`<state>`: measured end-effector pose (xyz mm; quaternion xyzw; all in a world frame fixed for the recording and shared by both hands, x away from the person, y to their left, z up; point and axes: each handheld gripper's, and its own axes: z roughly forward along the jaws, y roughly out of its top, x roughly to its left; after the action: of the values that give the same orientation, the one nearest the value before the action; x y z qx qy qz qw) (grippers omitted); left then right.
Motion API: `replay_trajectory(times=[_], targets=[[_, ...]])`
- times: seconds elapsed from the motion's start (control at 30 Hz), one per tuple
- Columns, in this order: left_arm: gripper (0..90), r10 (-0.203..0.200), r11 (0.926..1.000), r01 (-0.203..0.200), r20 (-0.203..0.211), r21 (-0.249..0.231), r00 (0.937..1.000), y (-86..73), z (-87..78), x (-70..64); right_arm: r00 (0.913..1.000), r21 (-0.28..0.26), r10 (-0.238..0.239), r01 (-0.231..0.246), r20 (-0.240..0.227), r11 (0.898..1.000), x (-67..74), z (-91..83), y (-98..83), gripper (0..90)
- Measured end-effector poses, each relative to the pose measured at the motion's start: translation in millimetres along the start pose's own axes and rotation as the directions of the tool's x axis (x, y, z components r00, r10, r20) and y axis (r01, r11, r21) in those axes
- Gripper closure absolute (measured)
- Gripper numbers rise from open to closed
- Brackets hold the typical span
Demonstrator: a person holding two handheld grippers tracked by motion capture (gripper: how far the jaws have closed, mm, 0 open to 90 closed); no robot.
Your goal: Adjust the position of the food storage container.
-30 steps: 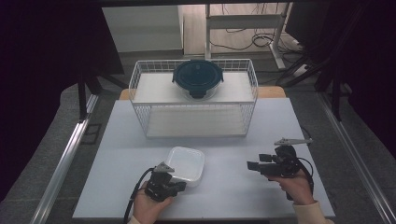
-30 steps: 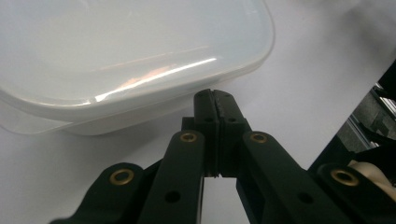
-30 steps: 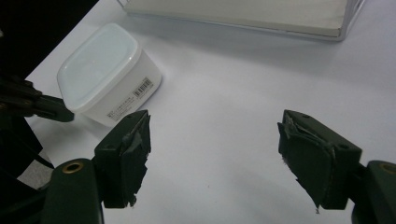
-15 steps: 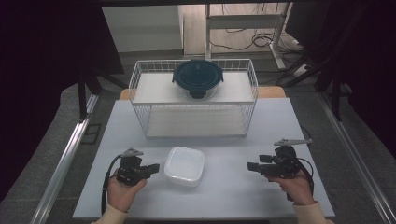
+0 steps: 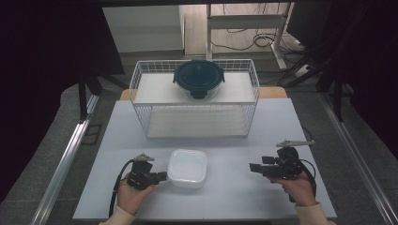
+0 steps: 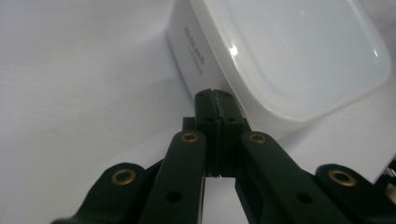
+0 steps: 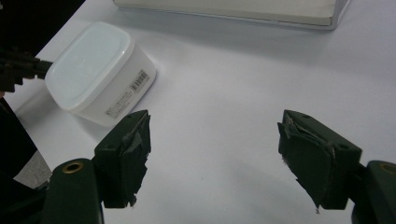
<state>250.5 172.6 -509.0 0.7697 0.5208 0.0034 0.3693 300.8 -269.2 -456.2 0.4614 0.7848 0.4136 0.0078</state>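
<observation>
High view: white lidded container (image 5: 187,167) near the front middle of the bench (image 5: 281,126), in front of the wire basket (image 5: 195,101). Left tool (image 5: 162,176) just beside the container's left side, jaws pressed together, empty. Left gripper view: closed tips (image 6: 215,100) against the container's side wall (image 6: 191,56), just under the lid rim. Right tool (image 5: 253,167) well apart on the right, jaws spread wide, holding nothing, aimed toward the container (image 7: 100,70).

place: lab recording bay | signs: black curtains (image 5: 42,56), cables on floor (image 5: 244,40), aluminium frame rails (image 5: 65,164), white table (image 5: 234,187)
</observation>
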Motion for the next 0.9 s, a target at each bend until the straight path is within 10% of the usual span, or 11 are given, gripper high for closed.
replay_trajectory(times=[0.57,0.9], targets=[[90.0,0.093,0.9939,-0.098,0.098,0.050,0.9908,-7.4,27.7,-51.3,0.9999,-0.005,0.007,-0.007,0.013,1.000,-2.5,0.7,-1.2,25.0],[90.0,0.037,0.9984,-0.036,0.031,-0.044,0.9988,1.7,-3.5,-21.1,0.9997,-0.021,0.016,-0.016,0.020,1.000,-3.2,-2.1,-1.9,25.2]])
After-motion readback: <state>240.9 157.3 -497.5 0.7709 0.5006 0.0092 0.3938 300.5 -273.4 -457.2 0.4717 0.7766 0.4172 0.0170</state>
